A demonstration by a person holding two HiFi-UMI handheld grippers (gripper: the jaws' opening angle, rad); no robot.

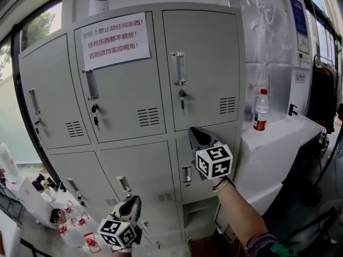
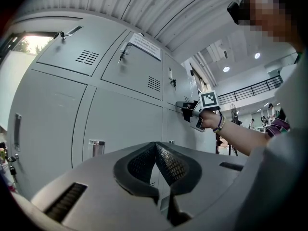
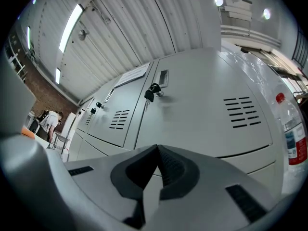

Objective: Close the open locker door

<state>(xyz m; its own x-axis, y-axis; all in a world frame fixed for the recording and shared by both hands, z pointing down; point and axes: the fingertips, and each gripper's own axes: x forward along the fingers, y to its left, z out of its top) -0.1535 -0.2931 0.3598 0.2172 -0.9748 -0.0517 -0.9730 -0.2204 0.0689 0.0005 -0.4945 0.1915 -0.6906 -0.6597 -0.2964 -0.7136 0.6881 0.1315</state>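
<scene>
Both the left gripper (image 1: 132,202) and the right gripper (image 1: 195,135) are closed and empty. The right tip sits at the grey sheet-metal locker door (image 1: 198,190) in the lower-right column. Expect a light, rigid, hinged panel; push flat beside the chrome recessed handle (image 1: 186,174).

Even indoor light; fisheye-bent edges; dark vignette corners

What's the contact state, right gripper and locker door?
Cannot tell. Left gripper view puts the right gripper at the locker door; no gap or contact reads plainly.
</scene>
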